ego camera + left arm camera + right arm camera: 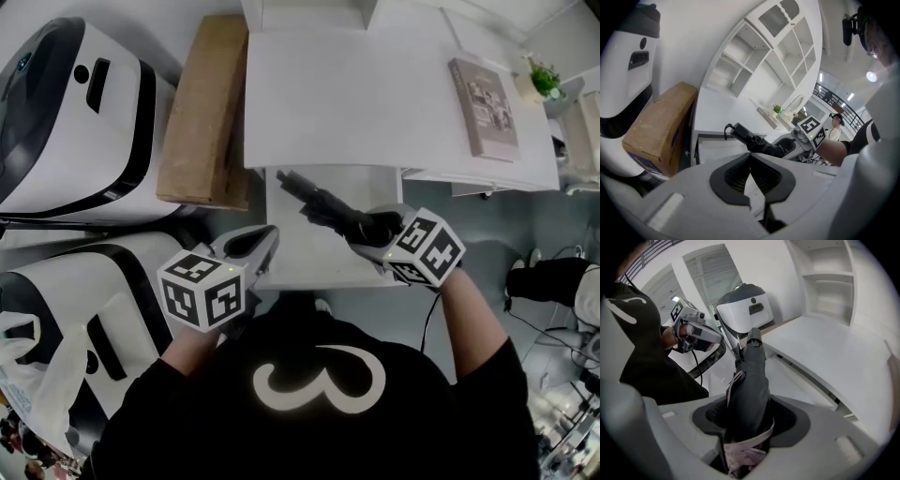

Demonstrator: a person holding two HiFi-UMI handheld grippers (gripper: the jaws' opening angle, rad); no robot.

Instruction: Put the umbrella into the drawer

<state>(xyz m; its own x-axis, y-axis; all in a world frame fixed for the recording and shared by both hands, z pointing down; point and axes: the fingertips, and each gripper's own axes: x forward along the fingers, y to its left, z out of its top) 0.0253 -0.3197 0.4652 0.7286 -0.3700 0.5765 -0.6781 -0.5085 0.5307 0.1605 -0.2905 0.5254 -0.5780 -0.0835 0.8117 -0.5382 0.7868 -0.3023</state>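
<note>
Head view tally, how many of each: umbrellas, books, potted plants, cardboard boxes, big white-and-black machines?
Umbrella: 1
Book: 1
Potted plant: 1
Cardboard box: 1
White-and-black machines: 2
Total: 6

Folded dark umbrella [323, 202] over open drawer [298, 255]

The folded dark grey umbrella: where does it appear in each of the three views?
Head view: folded dark grey umbrella at centre, slanting over the open white drawer.
Left gripper view: near the centre, handle end to the left.
Right gripper view: centre, rising from the bottom edge.
Shared landmark: the white desk top.
</note>
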